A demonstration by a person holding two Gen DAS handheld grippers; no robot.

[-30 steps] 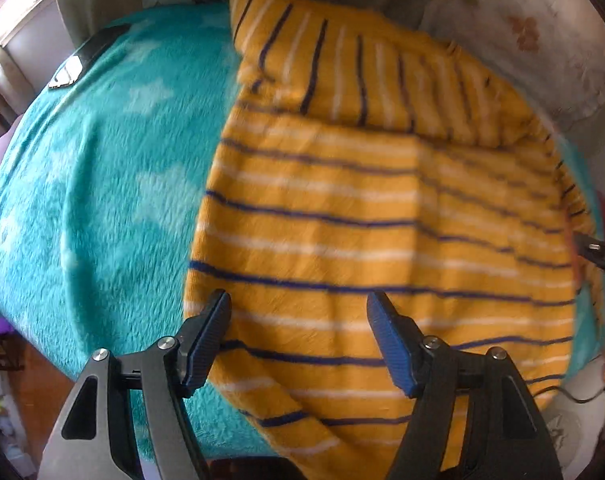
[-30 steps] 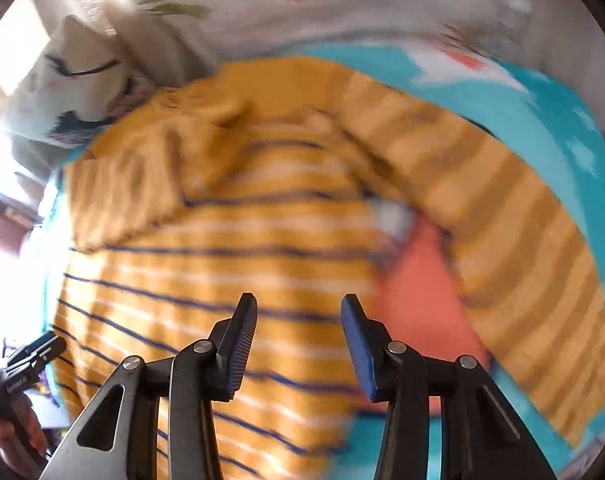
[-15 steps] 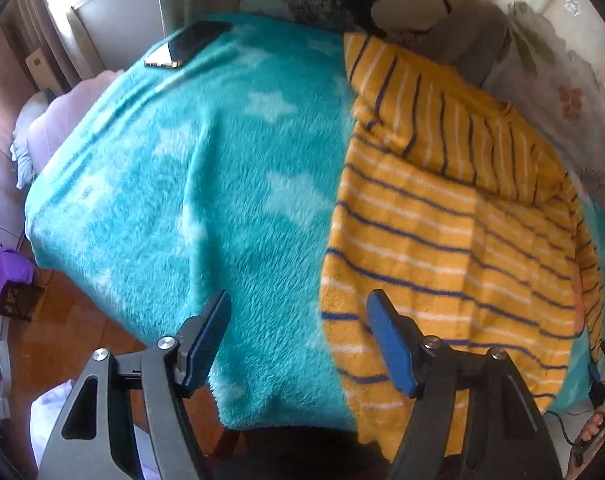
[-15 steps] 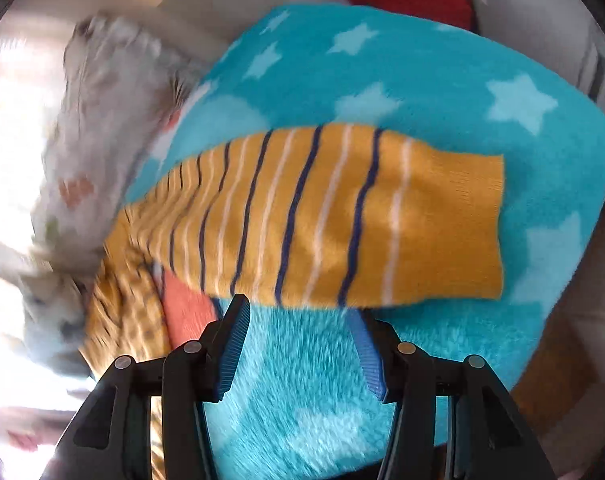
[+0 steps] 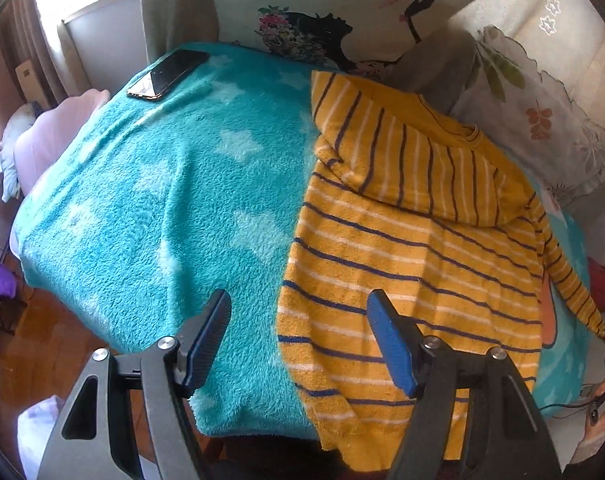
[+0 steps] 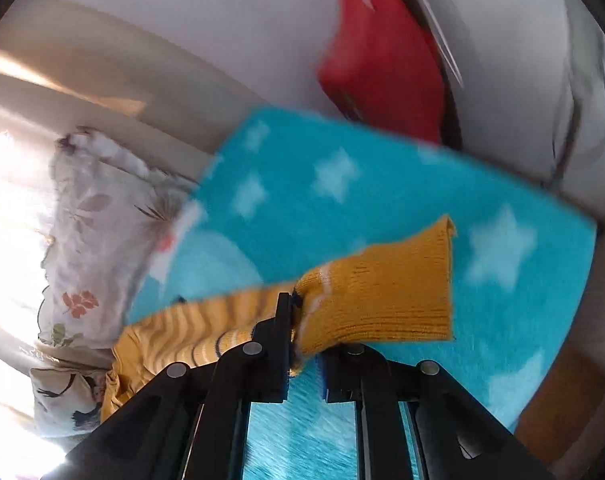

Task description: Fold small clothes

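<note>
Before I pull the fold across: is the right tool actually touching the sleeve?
Touching. The right wrist view shows the right tool, whose jaws have just been closing, pinched on the sleeve near its cuff, fabric bunched between them.

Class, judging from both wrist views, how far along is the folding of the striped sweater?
Done: one sleeve lies folded across the sweater on the blanket. In hand: the right gripper has just closed on the other sleeve's cuff; the left gripper hangs open, empty. Left: fold that sleeve in, then the body.
</note>
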